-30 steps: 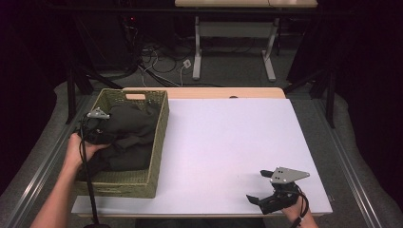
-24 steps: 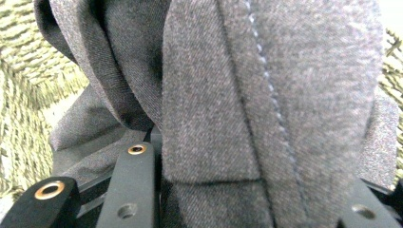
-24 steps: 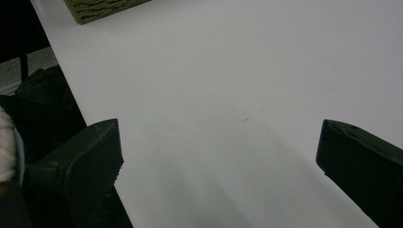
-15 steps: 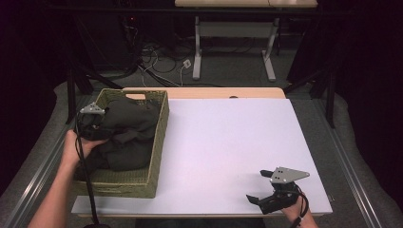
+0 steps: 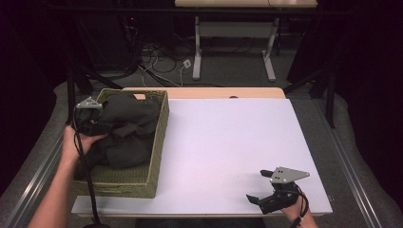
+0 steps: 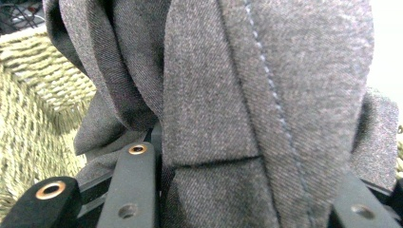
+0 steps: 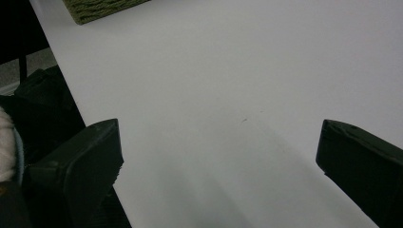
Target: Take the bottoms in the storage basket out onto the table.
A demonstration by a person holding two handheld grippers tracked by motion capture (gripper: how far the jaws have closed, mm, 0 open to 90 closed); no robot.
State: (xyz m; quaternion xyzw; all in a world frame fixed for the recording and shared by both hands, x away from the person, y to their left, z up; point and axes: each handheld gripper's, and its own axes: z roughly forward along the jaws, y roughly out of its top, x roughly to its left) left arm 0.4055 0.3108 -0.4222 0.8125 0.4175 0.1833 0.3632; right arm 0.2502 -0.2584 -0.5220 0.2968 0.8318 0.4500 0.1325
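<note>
From the high view, a rectangular woven green wicker basket [image 5: 157, 142] sits on the left part of the white table top [image 5: 237, 142], and a crumpled dark grey cloth garment [image 5: 126, 130] lies heaped inside it, rising a little above the rim at the far end. The left gripper [image 5: 102, 127], with its grey three-cornered plate on top, reaches in over the basket's left wall, and its tips are buried in the garment's left side. The person's left hand [image 5: 71, 142] holds it from just outside the basket. Near the table's front right corner the right gripper [image 5: 259, 187] rests low over the bare white surface, well apart from the basket, its two black jaws spread with nothing between them.

In the left gripper view, the grey garment [image 6: 266, 95] hangs in thick folds straight ahead (a line of stitching runs down one fold), and the jaws are clamped on a bunched fold of it. The wicker wall [image 6: 33, 104] shows behind on the left.

In the right gripper view, the two black jaws stand wide apart over the white table [image 7: 228, 85], and a corner of the green basket [image 7: 100, 8] shows at the top edge.
</note>
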